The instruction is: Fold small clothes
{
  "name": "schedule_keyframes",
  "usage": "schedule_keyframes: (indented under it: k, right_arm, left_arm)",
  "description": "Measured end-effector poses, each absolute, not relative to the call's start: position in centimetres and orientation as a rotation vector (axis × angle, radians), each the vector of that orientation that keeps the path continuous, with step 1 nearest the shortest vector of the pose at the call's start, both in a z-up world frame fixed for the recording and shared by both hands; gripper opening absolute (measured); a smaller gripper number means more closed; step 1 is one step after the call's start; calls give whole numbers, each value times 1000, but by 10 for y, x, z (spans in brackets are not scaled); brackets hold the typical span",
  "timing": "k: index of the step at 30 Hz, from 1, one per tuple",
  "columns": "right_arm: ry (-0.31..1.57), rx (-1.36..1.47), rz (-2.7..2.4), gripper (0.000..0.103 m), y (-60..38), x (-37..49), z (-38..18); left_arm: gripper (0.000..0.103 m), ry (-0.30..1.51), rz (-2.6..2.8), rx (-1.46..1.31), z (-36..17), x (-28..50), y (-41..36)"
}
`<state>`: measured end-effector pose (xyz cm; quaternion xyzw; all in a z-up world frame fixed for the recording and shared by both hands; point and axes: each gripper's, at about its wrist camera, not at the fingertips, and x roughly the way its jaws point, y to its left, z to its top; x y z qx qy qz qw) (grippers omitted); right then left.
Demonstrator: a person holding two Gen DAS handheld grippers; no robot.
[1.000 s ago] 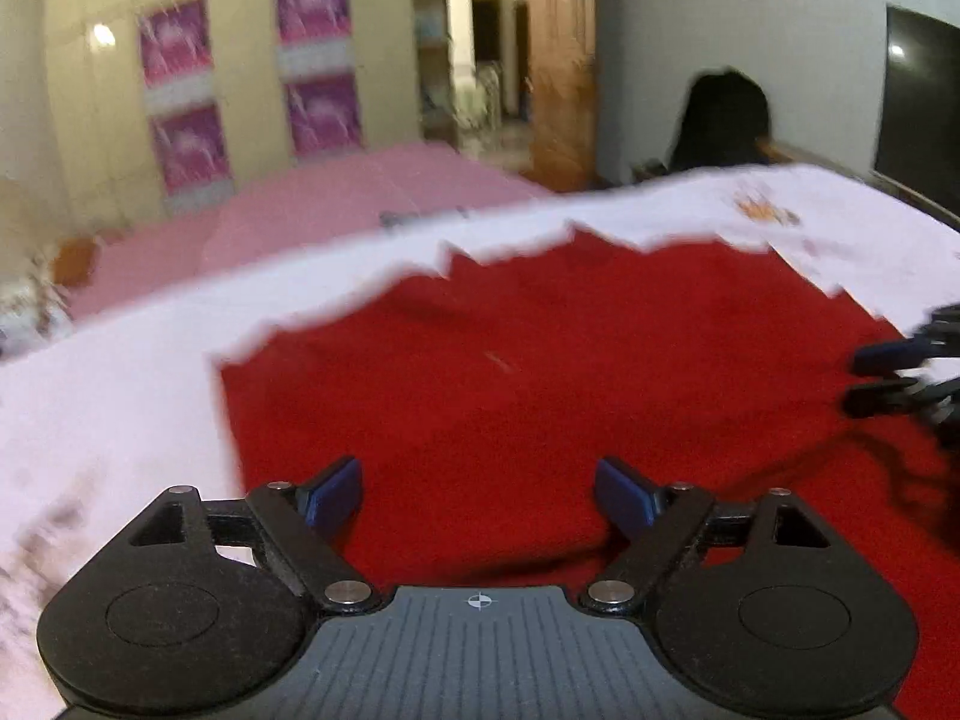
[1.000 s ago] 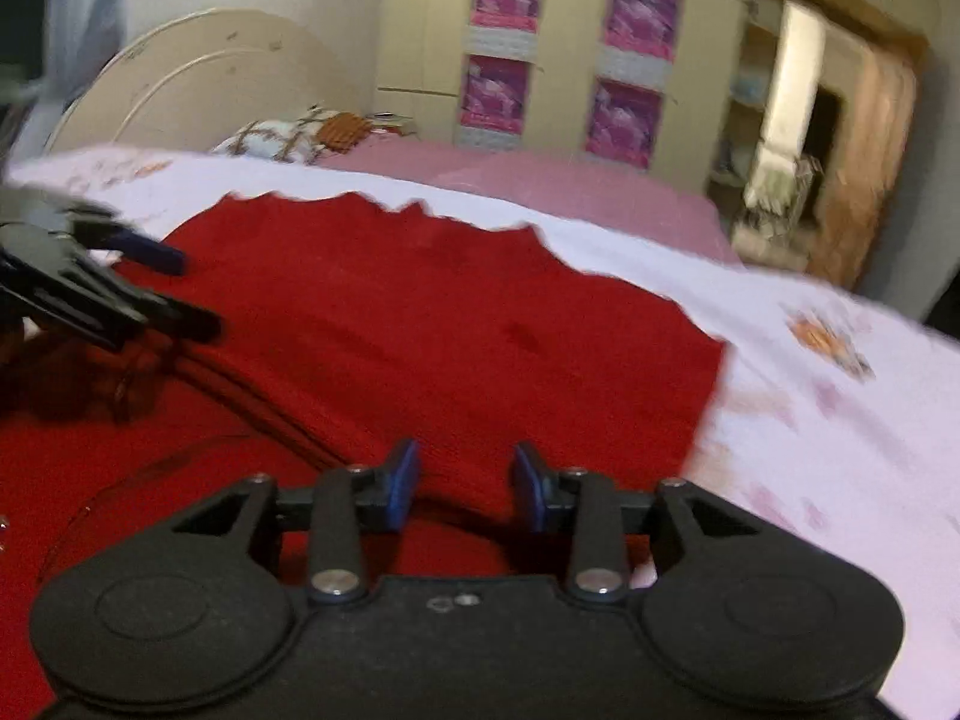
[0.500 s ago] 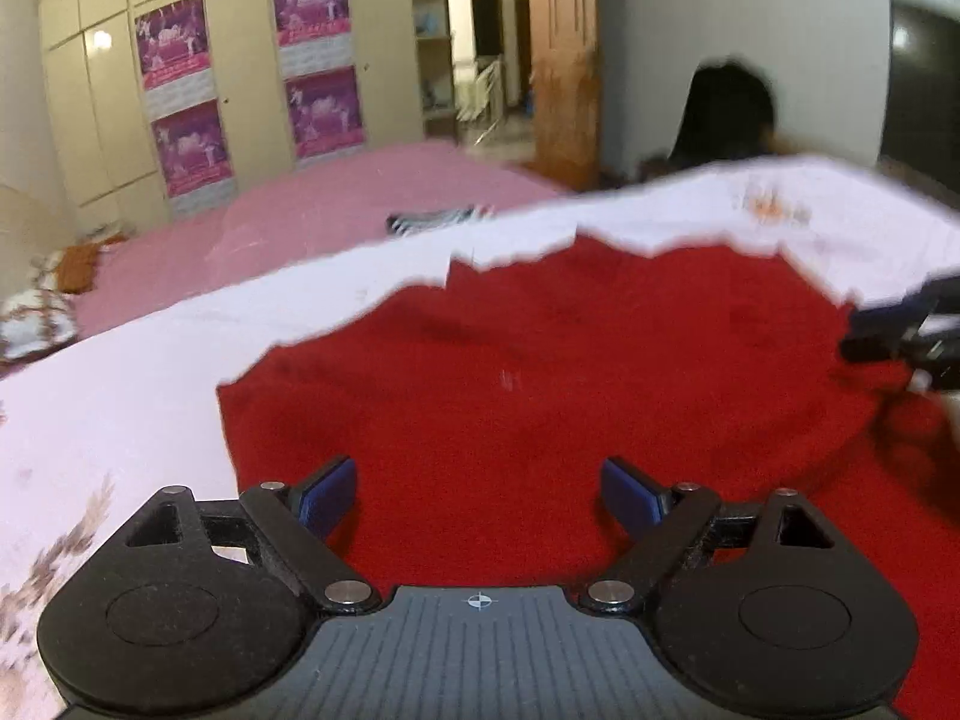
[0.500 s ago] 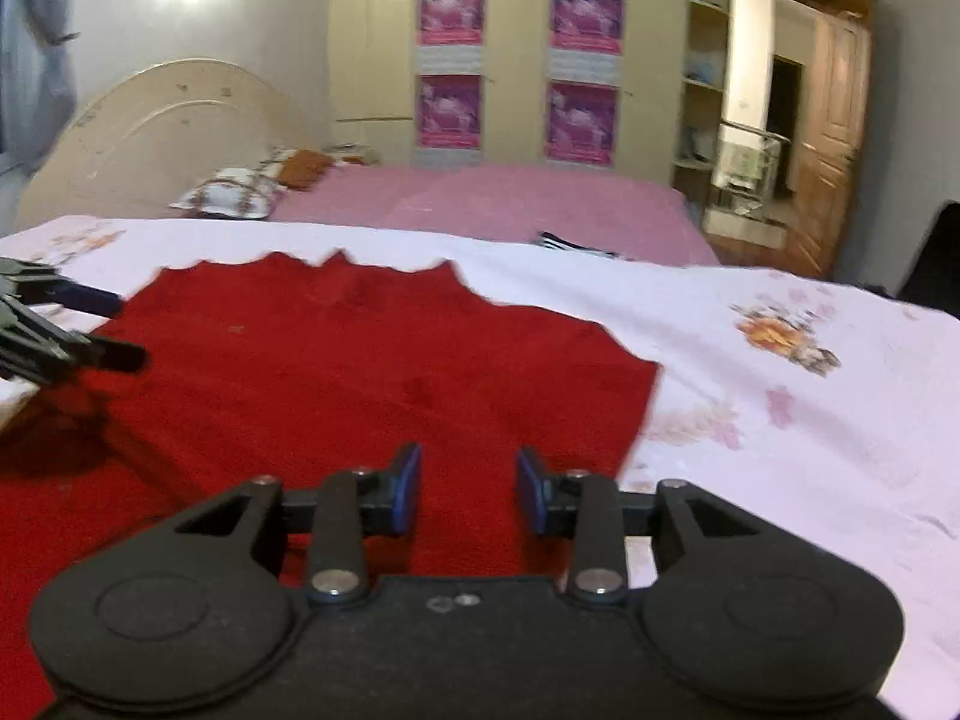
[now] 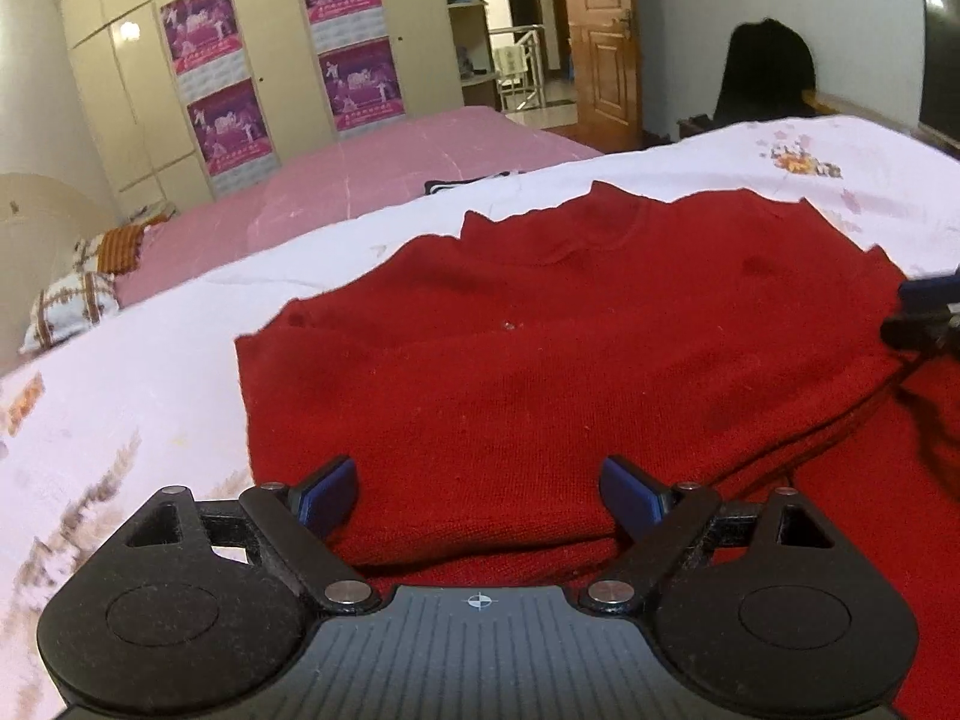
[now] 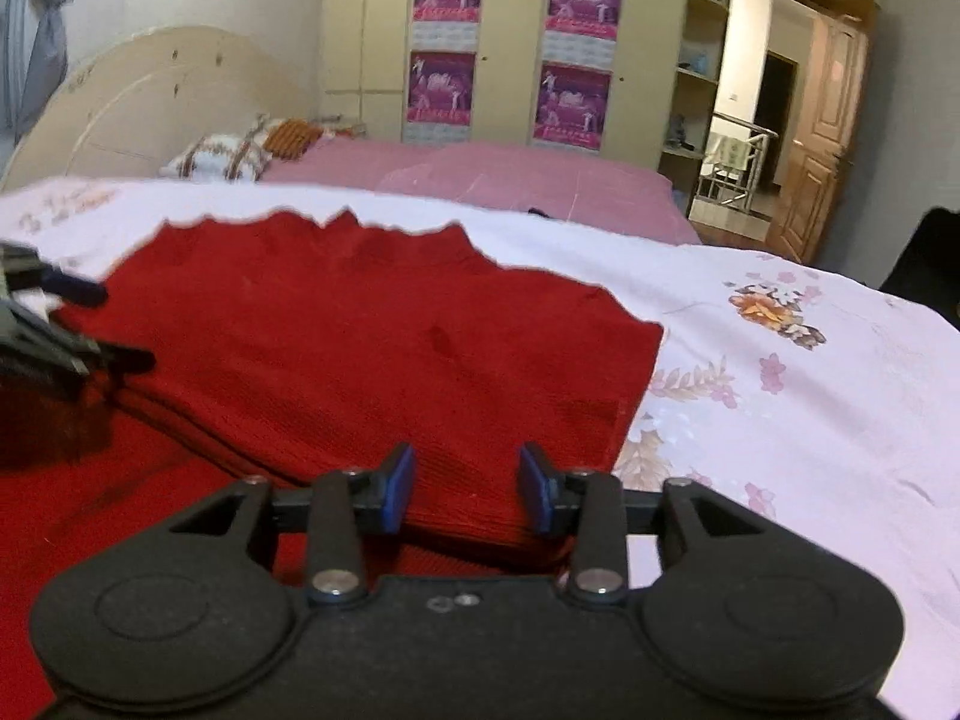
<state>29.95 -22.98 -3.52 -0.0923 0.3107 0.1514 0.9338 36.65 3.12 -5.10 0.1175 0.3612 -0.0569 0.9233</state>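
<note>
With both tools over the fold at frame bottom, left tool stands wide; right tool has just been opening, hem between pads, not pinched. Red sweater lies mid-frame on the bed: soft, limp knit; likely best gripped at hem corners.

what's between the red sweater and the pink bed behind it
Only a strip of the white floral sheet separates the red sweater from the pink bed; a small dark striped item sits at its far edge, clearest in the left wrist view.
</note>
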Motion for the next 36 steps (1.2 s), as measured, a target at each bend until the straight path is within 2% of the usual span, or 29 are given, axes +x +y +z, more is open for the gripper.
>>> schedule_keyframes:
  k: [6,9,11,12,13,18,23,26,27,28,30,33,36]
  right_arm:
    - [669,-99,300,42,-250,252,-9]
    - [755,45,322,42,-282,212,0]
    - [820,138,347,41,-304,180,2]
    - [852,191,347,41,-316,162,2]
    - [881,237,345,39,-325,148,0]
    - [1012,434,366,41,-348,85,-21]
    - [1049,545,386,39,-346,64,-39]
    - [1060,641,418,30,-346,75,-49]
    - [1066,648,417,23,-346,78,-52]
    - [1067,661,424,20,-347,81,-53]
    - [1069,674,439,18,-348,84,-55]
    - [1065,677,449,18,-353,83,-57]
    - [1052,723,450,23,-360,84,-63]
  left_arm:
    - [88,726,-166,299,-32,317,36]
    - [87,800,-231,150,-23,263,71]
    - [65,863,-302,-8,-21,225,101]
    - [49,905,-313,-95,-22,204,118]
    - [46,936,-320,-163,-23,187,131]
    - [46,1073,-355,-314,-43,113,161]
    - [46,1063,-414,-601,-66,87,178]
    - [46,1045,-430,-702,-78,87,183]
    - [40,1043,-439,-709,-80,87,182]
    - [25,1053,-437,-691,-82,87,180]
    - [16,1074,-430,-667,-83,90,176]
    - [16,1061,-435,-683,-83,93,179]
    - [16,1064,-443,-711,-86,100,179]
